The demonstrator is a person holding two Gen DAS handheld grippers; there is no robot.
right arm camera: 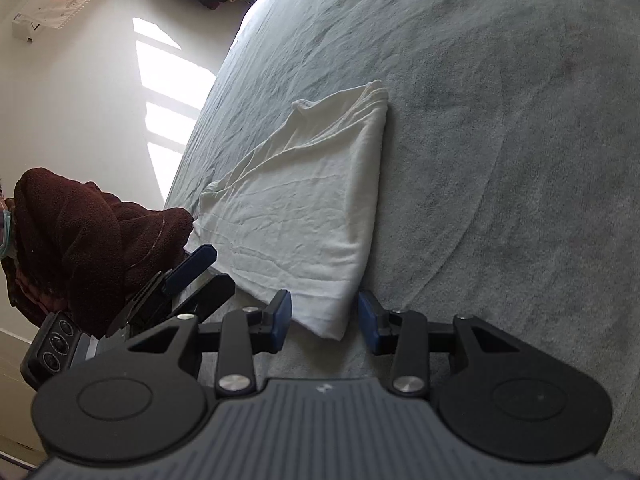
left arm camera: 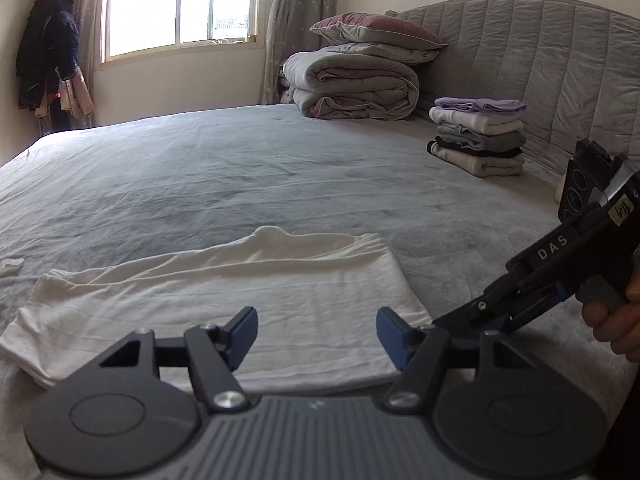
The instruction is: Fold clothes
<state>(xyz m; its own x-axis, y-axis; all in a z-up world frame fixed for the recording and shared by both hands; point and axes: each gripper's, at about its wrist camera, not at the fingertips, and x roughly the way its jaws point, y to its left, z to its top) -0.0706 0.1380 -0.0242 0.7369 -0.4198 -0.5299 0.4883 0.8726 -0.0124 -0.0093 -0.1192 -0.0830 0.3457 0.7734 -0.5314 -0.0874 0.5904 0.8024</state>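
Note:
A white garment (left arm camera: 224, 304) lies partly folded and flat on the grey-blue bed sheet (left arm camera: 240, 176), near the front edge. My left gripper (left arm camera: 316, 336) hovers open over its near edge, blue pads apart, nothing between them. The right gripper's body (left arm camera: 560, 264) comes in low from the right, at the garment's right corner. In the right wrist view the same garment (right arm camera: 296, 216) stretches away, and my right gripper (right arm camera: 324, 320) stands open with the near corner of the cloth lying between its fingers. The left gripper (right arm camera: 188, 272) shows at the left there.
A stack of folded clothes (left arm camera: 478, 136) sits by the padded headboard (left arm camera: 560, 72), with rolled duvets and a pillow (left arm camera: 356, 76) beside it. Coats hang on a rack (left arm camera: 48, 64) by the window. A person's brown fleece sleeve (right arm camera: 88, 232) is at the bed edge.

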